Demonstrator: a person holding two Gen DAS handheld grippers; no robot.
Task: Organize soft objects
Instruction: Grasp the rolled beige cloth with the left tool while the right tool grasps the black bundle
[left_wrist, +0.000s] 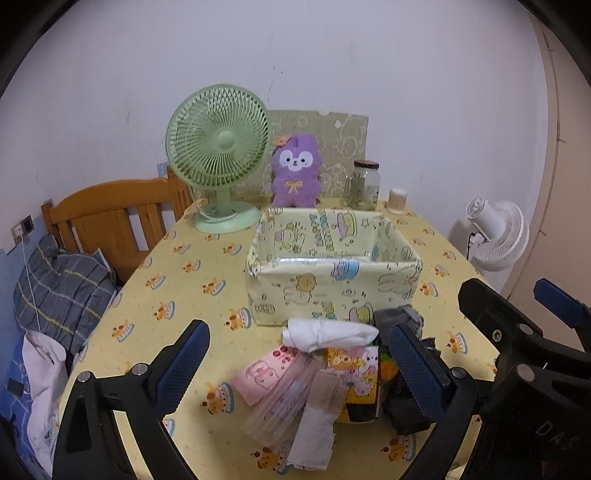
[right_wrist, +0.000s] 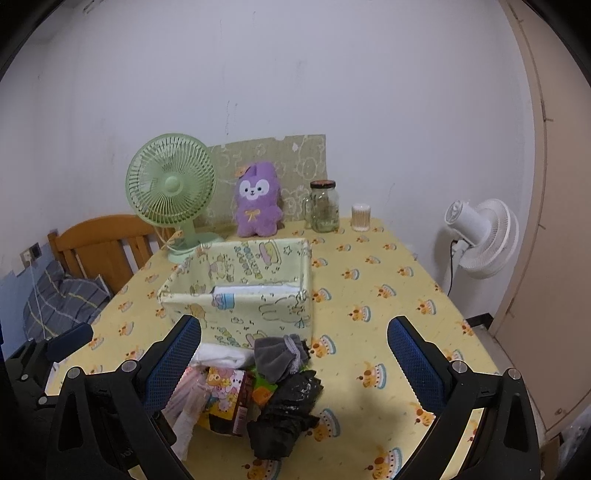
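A pile of soft things lies on the yellow tablecloth in front of an open fabric storage box (left_wrist: 332, 284) (right_wrist: 243, 302). The pile holds a rolled white cloth (left_wrist: 328, 334) (right_wrist: 221, 356), a grey sock (right_wrist: 277, 356) (left_wrist: 395, 317), a crumpled black bag (right_wrist: 284, 413), a cartoon-printed packet (left_wrist: 354, 376) (right_wrist: 225, 395), a pink card (left_wrist: 262, 373) and clear plastic sleeves (left_wrist: 291, 406). My left gripper (left_wrist: 299, 365) hovers open over the pile. My right gripper (right_wrist: 295, 365) is open too, above the black bag and sock. The box's inside looks bare as far as visible.
At the table's back stand a green desk fan (left_wrist: 218, 162) (right_wrist: 171, 192), a purple plush bunny (left_wrist: 295, 173) (right_wrist: 256, 203), a glass jar (left_wrist: 364, 184) (right_wrist: 325, 206) and a cotton-swab tub (left_wrist: 397, 201). A wooden chair (left_wrist: 110, 218) stands left, a white floor fan (right_wrist: 480, 236) right.
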